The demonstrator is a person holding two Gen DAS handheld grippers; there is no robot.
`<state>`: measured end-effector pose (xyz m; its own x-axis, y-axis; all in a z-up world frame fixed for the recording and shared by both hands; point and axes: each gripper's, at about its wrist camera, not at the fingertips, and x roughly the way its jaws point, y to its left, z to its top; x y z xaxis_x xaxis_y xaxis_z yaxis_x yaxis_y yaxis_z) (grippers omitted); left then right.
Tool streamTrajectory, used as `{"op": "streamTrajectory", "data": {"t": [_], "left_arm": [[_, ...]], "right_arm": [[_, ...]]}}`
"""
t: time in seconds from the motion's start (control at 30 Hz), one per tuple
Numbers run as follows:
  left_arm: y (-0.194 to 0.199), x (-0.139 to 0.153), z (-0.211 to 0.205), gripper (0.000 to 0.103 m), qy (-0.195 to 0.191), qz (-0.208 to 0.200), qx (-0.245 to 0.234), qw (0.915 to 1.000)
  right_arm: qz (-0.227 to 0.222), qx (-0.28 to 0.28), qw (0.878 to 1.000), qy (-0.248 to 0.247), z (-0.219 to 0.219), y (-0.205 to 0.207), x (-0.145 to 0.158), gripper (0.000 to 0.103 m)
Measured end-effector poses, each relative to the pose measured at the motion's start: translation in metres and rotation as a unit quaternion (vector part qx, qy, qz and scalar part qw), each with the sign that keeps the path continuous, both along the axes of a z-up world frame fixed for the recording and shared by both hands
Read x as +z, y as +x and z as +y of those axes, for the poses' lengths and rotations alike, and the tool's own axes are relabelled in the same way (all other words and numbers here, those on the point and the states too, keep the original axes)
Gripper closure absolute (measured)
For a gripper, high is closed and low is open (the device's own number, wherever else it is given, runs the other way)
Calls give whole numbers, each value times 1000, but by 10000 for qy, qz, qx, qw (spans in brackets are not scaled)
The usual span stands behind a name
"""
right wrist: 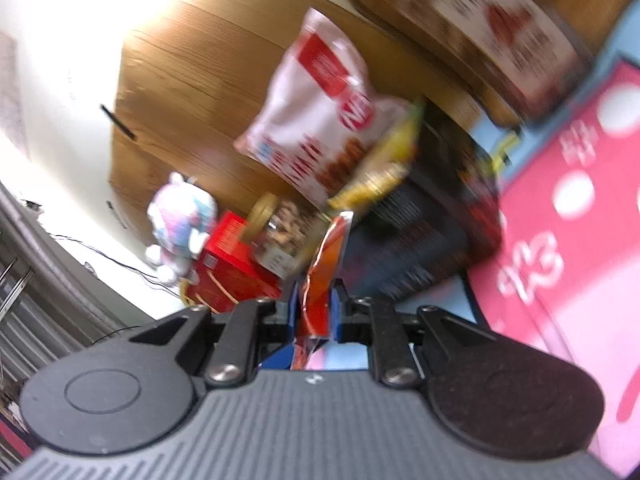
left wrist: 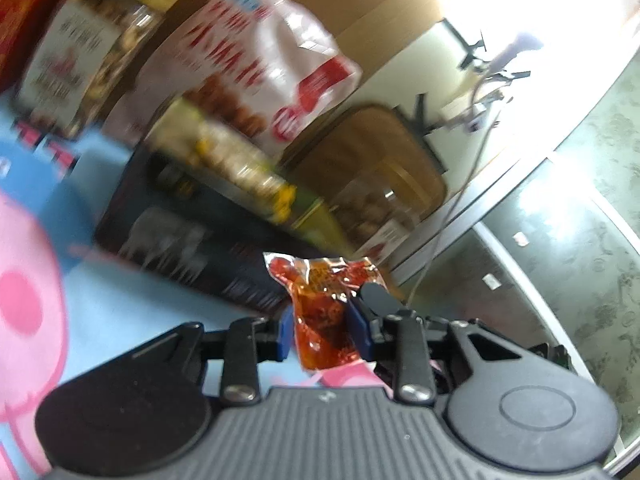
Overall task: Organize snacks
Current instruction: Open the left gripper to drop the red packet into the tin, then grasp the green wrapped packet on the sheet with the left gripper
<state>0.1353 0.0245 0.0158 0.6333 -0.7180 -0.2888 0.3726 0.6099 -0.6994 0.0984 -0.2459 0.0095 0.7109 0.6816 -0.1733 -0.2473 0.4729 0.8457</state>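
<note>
a small red sauce-like snack packet (left wrist: 320, 312) is clamped between the blue pads of the left gripper (left wrist: 324, 332), held up just above the blue and pink tablecloth (left wrist: 132, 304). in the right wrist view a thin red-orange packet (right wrist: 320, 280) is seen edge-on, pinched between the blue pads of the right gripper (right wrist: 316, 316); whether this is a second packet cannot be told.

just behind the left-held packet, a dark box with an elephant print (left wrist: 176, 240) lies flat. against the far side of that box a yellow-green snack bag (left wrist: 240, 168) is leaned, and behind it a large white and red snack bag (left wrist: 264, 60) is propped on the wooden wall. left of the box a yellow-lidded jar (left wrist: 88, 52) stands, right of it a wooden-lidded jar (left wrist: 380, 188). beyond the box in the right view, a red carton (right wrist: 228, 268) and a plush toy (right wrist: 180, 224) are seen.

both views are smeared, so fast motion is judged likely. a slick film packet held only by its middle could slip from the pads, or be squeezed until it bursts. the leaning bags could be toppled if the box is brushed.
</note>
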Motion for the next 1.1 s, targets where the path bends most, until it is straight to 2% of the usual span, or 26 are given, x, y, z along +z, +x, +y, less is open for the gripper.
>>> {"op": "streamTrajectory", "data": {"t": [0.1, 0.17, 0.23, 0.27, 0.33, 0.37, 0.43, 0.53, 0.67, 0.77, 0.83, 0.97, 1.03, 1.1], "left_arm": [[18, 25, -7, 76, 239, -234, -34, 9994], [37, 38, -15, 76, 355, -226, 4, 9991], [59, 46, -24, 72, 625, -223, 185, 9976], [70, 47, -29, 72, 856, -169, 359, 9955], [86, 45, -35, 72, 1107, -20, 497, 9926], [90, 43, -37, 72, 1178, 37, 530, 9916], [90, 40, -39, 72, 1287, 63, 557, 9901], [80, 38, -35, 72, 1339, -3, 580, 9893], [61, 42, -26, 72, 1202, 13, 525, 9914], [37, 51, -18, 72, 1253, -138, 480, 9909], [16, 52, -6, 72, 1292, -127, 432, 9906], [-20, 44, 21, 64, 1449, 182, 360, 9886], [-39, 35, 37, 63, 1512, 332, 313, 9875], [-53, 28, 49, 54, 1615, 452, 322, 9853]], "right_arm": [[-411, -119, 9986, -319, -4, 10, 24, 84], [-456, -223, 9975, -484, -8, 25, 34, 82], [-642, -375, 9923, -989, -8, 47, 43, 75], [-749, -444, 9848, -1505, -2, 56, 47, 67], [-741, -749, 9577, -2678, 15, 71, 48, 57], [-764, -859, 9467, -3010, 19, 73, 46, 57], [-1020, -942, 9337, -3301, 20, 66, 42, 57], [-1234, -1138, 9295, -3285, 12, 48, 37, 57], [-1175, -1167, 9377, -3054, 4, 25, 32, 57], [-1129, -950, 9426, -2997, 11, 0, 34, 57], [-996, -603, 9470, -2995, 25, -10, 34, 57], [-518, 663, 9547, -2854, 44, -32, 22, 57], [-258, 1224, 9535, -2741, 54, -43, 14, 57], [-54, 1624, 9464, -2792, 67, -53, 7, 57]]}}
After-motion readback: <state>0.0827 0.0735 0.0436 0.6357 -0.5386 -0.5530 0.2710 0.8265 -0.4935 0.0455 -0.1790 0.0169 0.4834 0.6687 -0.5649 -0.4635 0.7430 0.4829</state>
